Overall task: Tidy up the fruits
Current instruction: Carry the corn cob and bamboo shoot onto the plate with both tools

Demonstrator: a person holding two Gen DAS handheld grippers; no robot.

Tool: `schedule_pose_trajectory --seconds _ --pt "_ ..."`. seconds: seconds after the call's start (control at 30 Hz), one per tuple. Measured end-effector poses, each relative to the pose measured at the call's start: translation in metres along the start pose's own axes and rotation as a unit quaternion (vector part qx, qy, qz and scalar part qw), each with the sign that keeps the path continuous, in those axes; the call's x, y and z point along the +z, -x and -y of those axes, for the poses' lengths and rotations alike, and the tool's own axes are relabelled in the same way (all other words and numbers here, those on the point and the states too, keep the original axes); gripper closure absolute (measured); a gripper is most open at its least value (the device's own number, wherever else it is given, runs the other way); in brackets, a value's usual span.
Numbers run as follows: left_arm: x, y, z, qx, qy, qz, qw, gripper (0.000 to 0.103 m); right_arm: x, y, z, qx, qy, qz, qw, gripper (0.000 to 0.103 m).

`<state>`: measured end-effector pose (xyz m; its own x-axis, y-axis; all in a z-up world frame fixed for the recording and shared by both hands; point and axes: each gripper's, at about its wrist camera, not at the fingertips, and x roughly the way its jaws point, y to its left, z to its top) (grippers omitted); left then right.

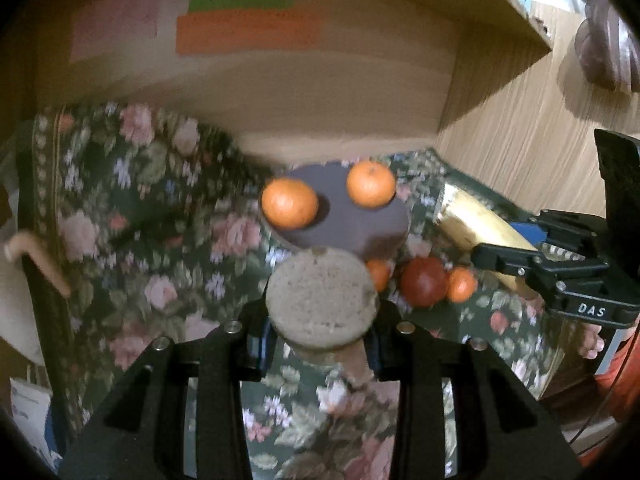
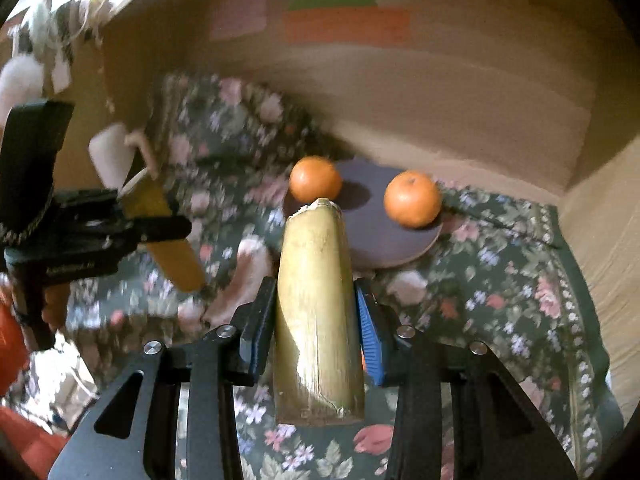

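My left gripper (image 1: 318, 340) is shut on a tan cane piece (image 1: 320, 296) whose round cut end faces the camera. The right gripper (image 2: 316, 320) is shut on a thick yellow cane piece (image 2: 316, 312) that points toward a round dark plate (image 2: 372, 240). Two oranges (image 2: 315, 178) (image 2: 412, 198) sit on that plate. In the left wrist view the plate (image 1: 360, 228) lies just beyond my cane, with the right gripper (image 1: 516, 246) and its yellow cane (image 1: 476, 224) to the right. A red fruit (image 1: 425, 286) and two small oranges (image 1: 462, 284) (image 1: 378, 274) lie on the cloth.
A dark floral cloth (image 2: 500, 280) covers the table inside a wooden alcove, with coloured paper notes (image 2: 348, 24) on the back wall. A white cup with a beige handle (image 2: 112, 156) stands at the left. Fingers (image 1: 592, 344) of a person's hand show under the right gripper.
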<state>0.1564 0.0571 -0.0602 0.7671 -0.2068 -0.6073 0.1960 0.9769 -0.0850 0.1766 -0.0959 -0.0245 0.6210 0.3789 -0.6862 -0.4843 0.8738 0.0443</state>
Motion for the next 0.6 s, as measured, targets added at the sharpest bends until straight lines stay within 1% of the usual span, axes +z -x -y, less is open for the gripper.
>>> schedule_pose_trajectory --seconds 0.13,0.27,0.43,0.6 --pt "0.021 -0.001 0.006 -0.007 -0.001 0.022 0.9997 0.067 0.018 0.006 0.01 -0.014 -0.011 0.033 0.999 0.068" --pt "0.037 -0.011 0.008 -0.014 0.001 0.024 0.9996 0.067 0.032 0.005 0.018 -0.026 -0.02 0.058 0.998 0.068" --pt "0.052 -0.032 0.011 -0.019 0.003 0.013 0.9997 0.067 0.045 -0.006 0.026 -0.03 -0.028 0.067 0.997 0.068" --pt "0.061 -0.055 0.015 -0.018 -0.004 -0.001 0.9998 0.067 0.055 -0.027 0.033 -0.025 -0.033 0.057 0.998 0.068"
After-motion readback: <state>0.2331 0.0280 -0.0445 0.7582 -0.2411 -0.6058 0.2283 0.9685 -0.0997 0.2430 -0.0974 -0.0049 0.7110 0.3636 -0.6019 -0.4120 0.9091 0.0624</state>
